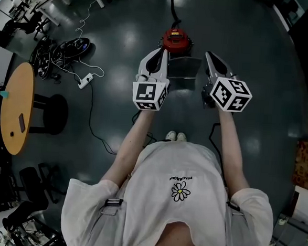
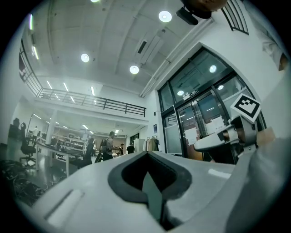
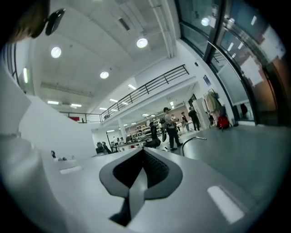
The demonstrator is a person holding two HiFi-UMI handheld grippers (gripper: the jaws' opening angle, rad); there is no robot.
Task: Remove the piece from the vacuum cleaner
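Head view: the red vacuum cleaner (image 1: 176, 41) stands on the floor (image 1: 118, 107), beyond and between the left gripper (image 1: 161, 53) and the right gripper (image 1: 208, 56). Its piece is probably stiff, light, slick plastic, best pinched at an edge. Left gripper view: jaws clenched on nothing, the vacuum cleaner unseen. Right gripper view: jaws likewise clenched and empty.

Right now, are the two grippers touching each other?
Apart. The head view shows a plain gap between the left gripper and the right gripper, held side by side.

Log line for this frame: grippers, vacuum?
left gripper: shut, empty | right gripper: shut, empty | vacuum cleaner: on floor ahead, untouched
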